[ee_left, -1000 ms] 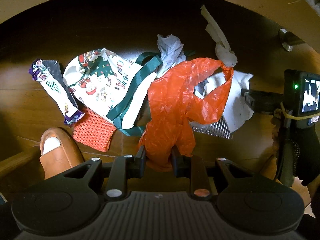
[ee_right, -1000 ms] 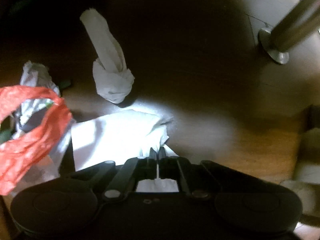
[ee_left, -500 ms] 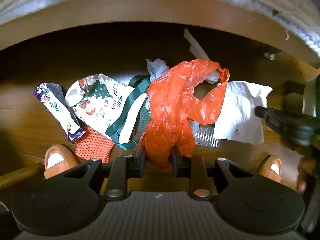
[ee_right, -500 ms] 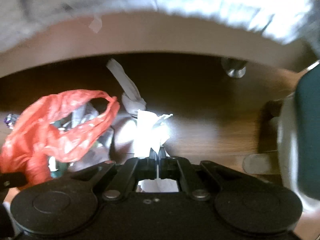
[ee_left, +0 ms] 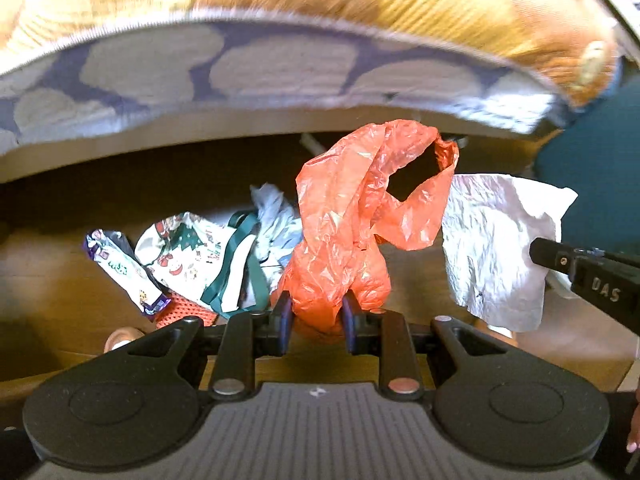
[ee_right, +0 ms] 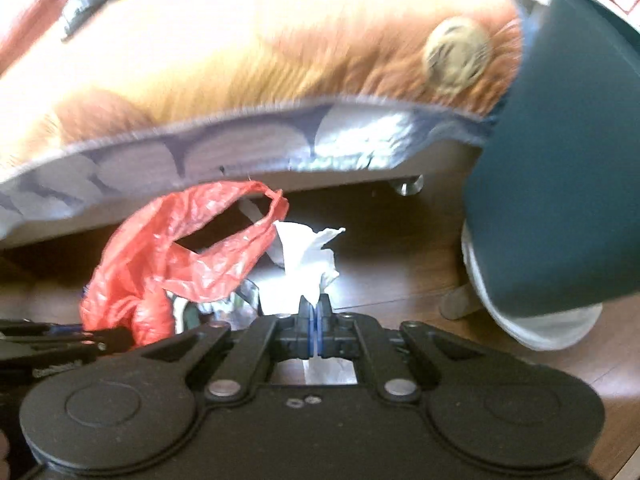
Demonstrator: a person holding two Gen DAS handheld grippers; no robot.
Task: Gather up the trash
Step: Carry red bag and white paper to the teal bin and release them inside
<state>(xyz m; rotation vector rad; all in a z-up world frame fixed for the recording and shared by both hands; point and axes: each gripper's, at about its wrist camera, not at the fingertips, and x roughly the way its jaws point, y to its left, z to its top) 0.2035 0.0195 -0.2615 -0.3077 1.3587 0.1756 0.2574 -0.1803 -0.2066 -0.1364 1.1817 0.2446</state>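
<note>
bag point(ee_left: 352, 232) and tissue point(ee_left: 496, 248) are both off the floor, so the step in hand looks like carrying two pieces of trash to a bin. the left gripper point(ee_left: 316, 320) has its jaws narrowed onto the bunched base of the orange bag, low in the middle of the left view. the right gripper point(ee_right: 316, 320) has its jaws pressed almost together on a thin fold of the white tissue, at lower centre of the right view.

to do this well, i judge: keep both pinches firm, since crumpled film and soft paper slip easily. lift clear of the pile point(ee_left: 208, 264) at left centre so the loose handle loop does not snag the wrappers. the dark teal tub point(ee_right: 560, 160) at the right of the right view may be the bin, though i cannot tell. if so, bring each piece over its mouth before letting go, one hand at a time.

the bag's long axis runs from the jaws up and to the right in the left view. its handle loop point(ee_left: 440, 168) sits at the far end, toward the upper right, just under the couch edge point(ee_left: 280, 80). the tissue hangs as a flat sheet at right centre, with its long side running top to bottom.
</note>
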